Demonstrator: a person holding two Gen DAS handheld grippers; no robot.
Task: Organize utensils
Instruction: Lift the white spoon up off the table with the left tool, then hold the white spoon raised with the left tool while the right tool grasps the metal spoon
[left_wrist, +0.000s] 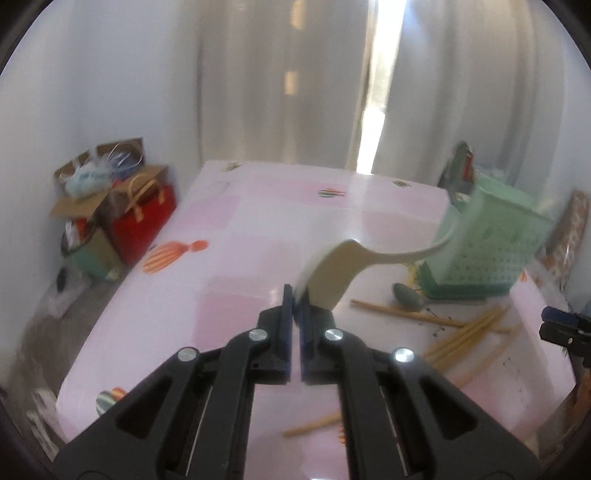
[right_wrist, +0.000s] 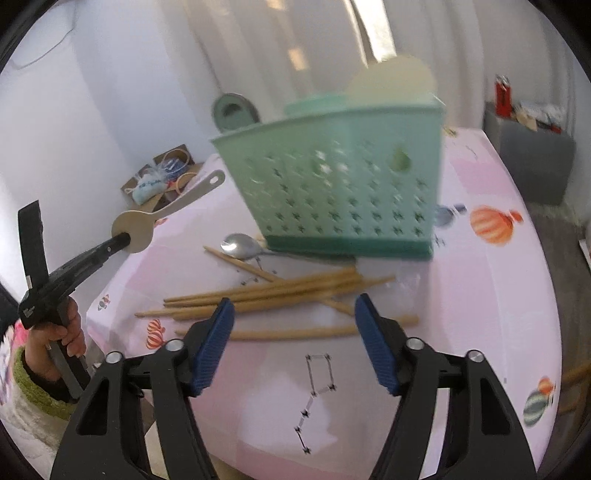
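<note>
My left gripper (left_wrist: 295, 295) is shut on a cream plastic spoon (left_wrist: 343, 266) by its bowl, held above the pink table; its handle points toward the green perforated basket (left_wrist: 491, 240). In the right wrist view the left gripper (right_wrist: 123, 238) holds that cream spoon (right_wrist: 166, 214) in the air left of the basket (right_wrist: 343, 188). My right gripper (right_wrist: 295, 314) is open and empty, low over several wooden chopsticks (right_wrist: 273, 291). A metal spoon (right_wrist: 240, 245) lies at the basket's foot. A cream utensil (right_wrist: 391, 79) and a grey-green one (right_wrist: 234, 110) stand in the basket.
The pink balloon-print tablecloth (left_wrist: 258, 229) covers the table; its left edge drops to the floor. A red bag (left_wrist: 144, 218) and cardboard boxes (left_wrist: 81, 195) sit on the floor at left. A grey cabinet (right_wrist: 532, 158) stands at far right. Curtains hang behind.
</note>
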